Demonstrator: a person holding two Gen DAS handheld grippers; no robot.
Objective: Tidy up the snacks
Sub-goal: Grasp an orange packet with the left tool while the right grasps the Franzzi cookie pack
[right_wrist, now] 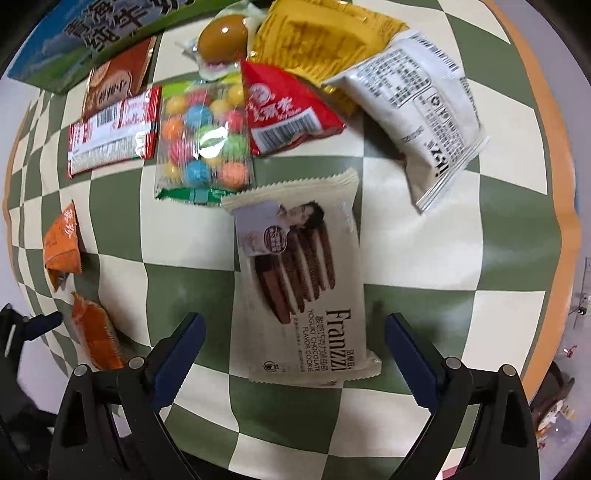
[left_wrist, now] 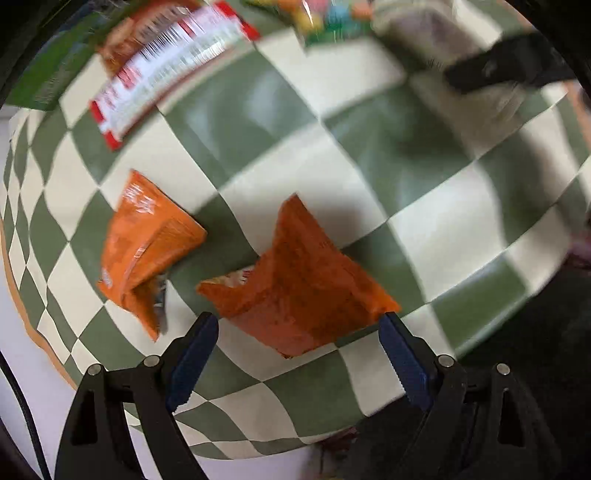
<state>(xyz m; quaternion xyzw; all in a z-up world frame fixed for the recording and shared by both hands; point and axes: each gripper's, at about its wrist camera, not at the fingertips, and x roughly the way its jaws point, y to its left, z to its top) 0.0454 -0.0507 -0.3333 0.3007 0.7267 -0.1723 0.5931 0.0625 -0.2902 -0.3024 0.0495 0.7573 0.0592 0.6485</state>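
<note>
Two orange snack packets lie on the green-and-cream checked tablecloth point(left_wrist: 369, 155). My left gripper point(left_wrist: 298, 322) hangs open over the nearer orange packet point(left_wrist: 303, 284); its blue fingertips point(left_wrist: 207, 325) stand at the packet's two outer corners without squeezing it. The second orange packet point(left_wrist: 147, 251) lies just to the left. My right gripper point(right_wrist: 294, 319) is open around the lower end of a cream Franzzi cookie packet point(right_wrist: 303, 280), with a gap on each side. From the right wrist view, both orange packets point(right_wrist: 96, 336) show at the left edge beside the left gripper's finger point(right_wrist: 46, 321).
A pile of snacks fills the far side: a red-and-white packet point(right_wrist: 114, 133), a bag of coloured balls point(right_wrist: 205, 144), a red packet point(right_wrist: 284, 110), a yellow packet point(right_wrist: 325, 40), a white packet point(right_wrist: 428, 110), a sealed egg point(right_wrist: 221, 37) and a green-blue box point(right_wrist: 92, 33). The table's orange edge point(right_wrist: 569, 221) runs on the right.
</note>
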